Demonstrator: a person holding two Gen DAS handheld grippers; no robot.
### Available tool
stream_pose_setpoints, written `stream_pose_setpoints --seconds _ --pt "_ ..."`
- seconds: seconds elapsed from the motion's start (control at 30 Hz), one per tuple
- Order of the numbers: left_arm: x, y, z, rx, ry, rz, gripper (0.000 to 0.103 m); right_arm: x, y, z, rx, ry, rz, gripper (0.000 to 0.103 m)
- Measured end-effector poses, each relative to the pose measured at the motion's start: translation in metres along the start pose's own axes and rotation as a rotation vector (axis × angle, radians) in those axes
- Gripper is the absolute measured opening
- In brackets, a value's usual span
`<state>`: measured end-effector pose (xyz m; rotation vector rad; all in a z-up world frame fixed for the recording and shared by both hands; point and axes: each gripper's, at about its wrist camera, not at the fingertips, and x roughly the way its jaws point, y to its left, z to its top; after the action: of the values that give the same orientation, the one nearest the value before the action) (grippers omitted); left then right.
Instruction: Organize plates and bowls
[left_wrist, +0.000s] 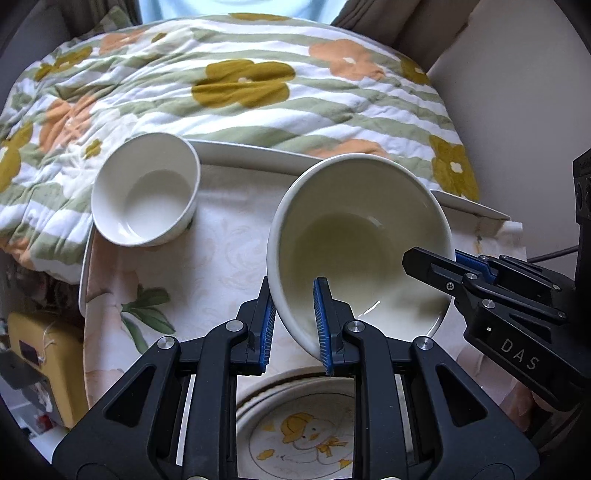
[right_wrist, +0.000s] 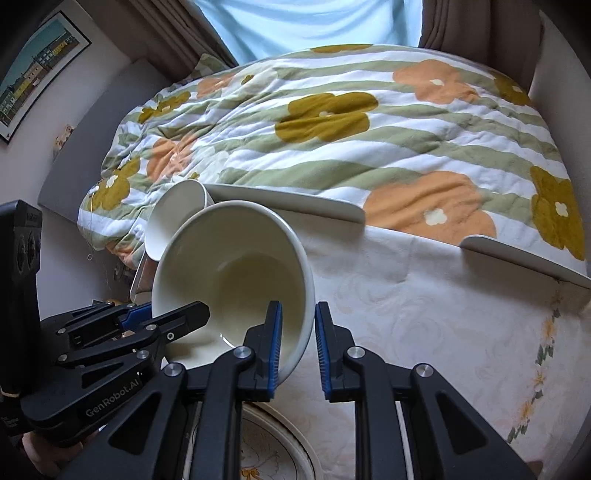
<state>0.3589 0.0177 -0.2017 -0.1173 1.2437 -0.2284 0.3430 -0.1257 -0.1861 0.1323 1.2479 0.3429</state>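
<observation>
Surface (left_wrist: 207, 258): covered in a pale cream cloth with faint floral print, raised white lip along the far and left edges. It sits against a bed with a quilt (left_wrist: 236, 85) striped green/white with orange and mustard flowers. Beyond the bed: light blue curtain with brown drapes either side. Framed picture (right_wrist: 33, 70) on the left wall in the right wrist view. A yellow object (left_wrist: 40, 365) sits low at the left, off the surface.

Count: 2 bowls, 1 plate, 2 grippers.

- Large bowl (left_wrist: 362, 243): cream, tilted with its opening toward the cameras, lifted above the surface at centre.
- Small bowl (left_wrist: 147, 192): white, at the far-left corner of the surface, tilted, leaning against the quilt. Well apart from the large bowl in the left view; partly hidden behind it in the right view.
- Plate (left_wrist: 295, 432): yellow cartoon-figure print, at the near edge, under the grippers.

Left gripper (left_wrist: 293, 321): fingers clamped across the near-left rim of the large bowl, one pad inside, one outside.
Right gripper (right_wrist: 298, 343): straddles the bowl's right rim, left pad inside against the wall; a gap shows between the outer pad and the rim. Can't tell whether it actually grips.
</observation>
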Motion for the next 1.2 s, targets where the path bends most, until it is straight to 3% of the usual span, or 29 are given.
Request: stream_pose_setpoints --seconds 0.33,0.6,0.87,1.2 --pt "-0.042 -0.113 -0.048 0.081 -0.071 -0.036 0.018 -0.101 -0.056 -0.063 0.013 -0.113 -0.033 0.016" --pt "-0.037 -0.205 -0.104 0.105 -0.035 -0.077 0.018 -0.151 -0.121 -0.129 0.031 -0.111 -0.071 0.016" --pt "-0.007 -0.255 -0.131 0.17 0.076 -0.104 0.018 -0.158 -0.165 -0.177 0.124 -0.062 -0.086 0.016" --pt "0.041 -0.271 -0.147 0.304 0.208 -0.076 0.018 -0.129 -0.188 -0.218 0.298 0.013 -0.065 0.016"
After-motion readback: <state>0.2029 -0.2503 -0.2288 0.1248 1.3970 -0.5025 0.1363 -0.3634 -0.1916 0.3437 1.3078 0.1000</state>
